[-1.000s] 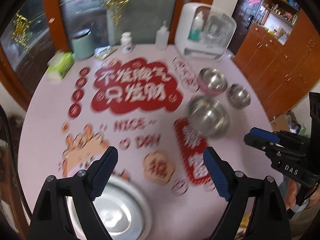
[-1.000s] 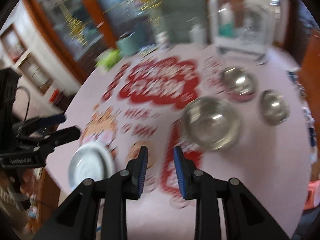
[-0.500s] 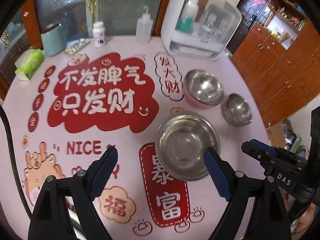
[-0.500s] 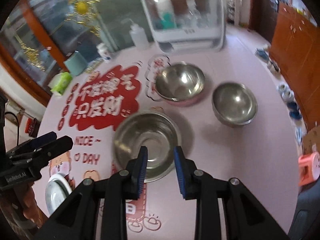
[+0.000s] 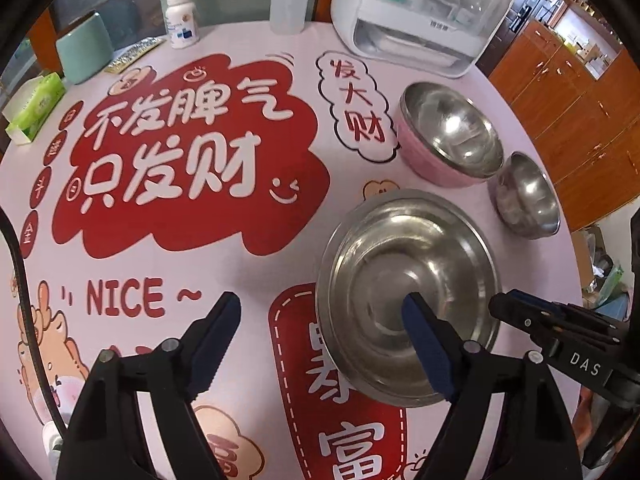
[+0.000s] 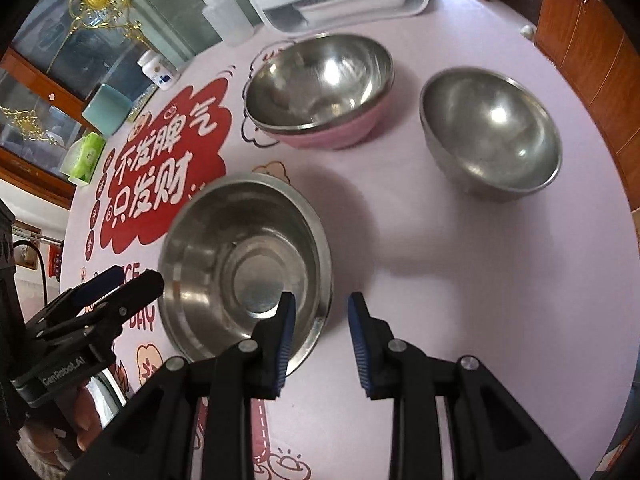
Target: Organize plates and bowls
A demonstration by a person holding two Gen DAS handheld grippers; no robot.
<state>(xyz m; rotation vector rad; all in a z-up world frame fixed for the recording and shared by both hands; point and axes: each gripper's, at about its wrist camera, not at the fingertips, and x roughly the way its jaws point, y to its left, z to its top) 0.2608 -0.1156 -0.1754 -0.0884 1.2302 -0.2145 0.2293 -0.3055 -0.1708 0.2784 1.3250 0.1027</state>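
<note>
- The large steel bowl (image 5: 408, 300) stands upright on the counter (image 6: 460, 248), nearest the person; as the widest of the three, it is probably meant to take the other bowls nested inside it.
- The left claw (image 5: 324, 320) is released and holds nothing. Its jaws have just been closing in a little, and they straddle the bowl's near-left rim, one finger over the bowl's inside and the other over the printed cloth, which reads as lining up for a rim pinch.
- The right claw (image 6: 320, 320) is part open and empty. Its left finger hangs over the bowl's near-right rim and its right finger over bare counter, so the rim lies between the pads without being pressed.
- With one claw at each side of the rim, a two-handed lift or a steadying hold looks intended.
- The pink-sided bowl (image 6: 320, 88) sits further back, beside the dish cabinet (image 5: 420, 16); it appears to carry a second steel bowl inside, though I cannot be sure.
- The small steel bowl (image 6: 492, 132) stands alone to the right, apart from both, not yet stacked.
- A plate's edge (image 6: 106, 392) shows at the near-left of the right wrist view.
</note>
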